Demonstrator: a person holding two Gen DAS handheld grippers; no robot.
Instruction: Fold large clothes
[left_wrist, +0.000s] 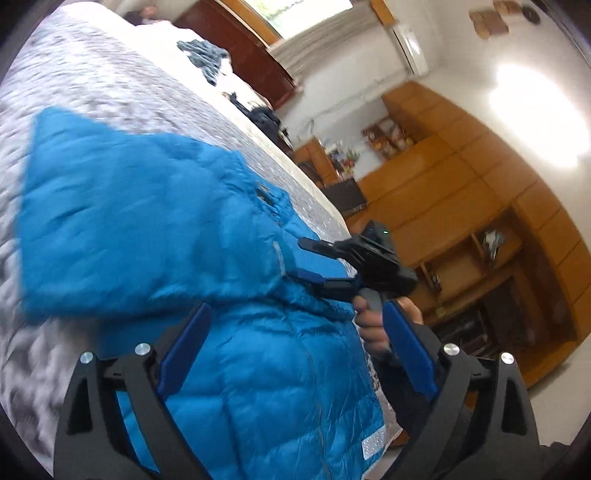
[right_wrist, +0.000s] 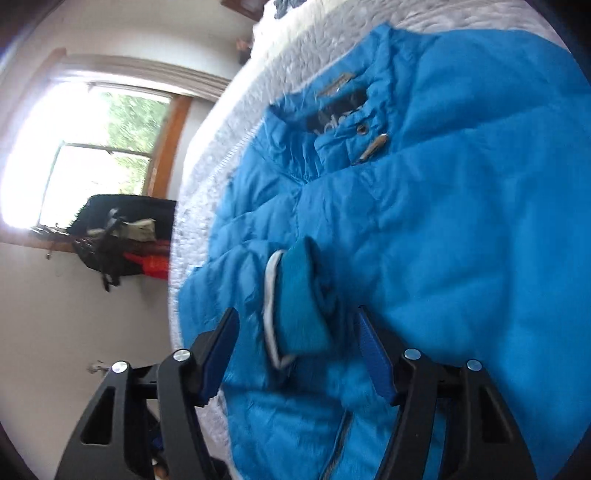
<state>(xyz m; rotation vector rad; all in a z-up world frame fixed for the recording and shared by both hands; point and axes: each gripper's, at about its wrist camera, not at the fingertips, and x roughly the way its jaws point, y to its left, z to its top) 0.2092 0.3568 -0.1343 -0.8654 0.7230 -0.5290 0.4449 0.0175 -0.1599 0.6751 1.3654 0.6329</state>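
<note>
A bright blue puffer jacket (left_wrist: 147, 221) lies spread on the bed, one part folded over the body. My left gripper (left_wrist: 297, 308) hovers open just above its lower front, nothing between the pads. At the jacket's right edge, a hand (left_wrist: 369, 325) holds my right gripper (left_wrist: 306, 260). In the right wrist view the jacket (right_wrist: 461, 221) fills the frame, its collar and label (right_wrist: 332, 110) further off. The right gripper (right_wrist: 298, 312) is open, and a sleeve cuff (right_wrist: 295, 295) with a pale edge lies between its fingers (right_wrist: 373, 350), not pinched.
A grey-white patterned bedspread (left_wrist: 92, 74) covers the bed, whose edge runs along the jacket's right side. A dark crumpled garment (left_wrist: 203, 55) lies at the far end. Wooden cupboards (left_wrist: 461, 184) stand beyond the edge. A black bag (right_wrist: 122, 229) sits under the window (right_wrist: 92, 147).
</note>
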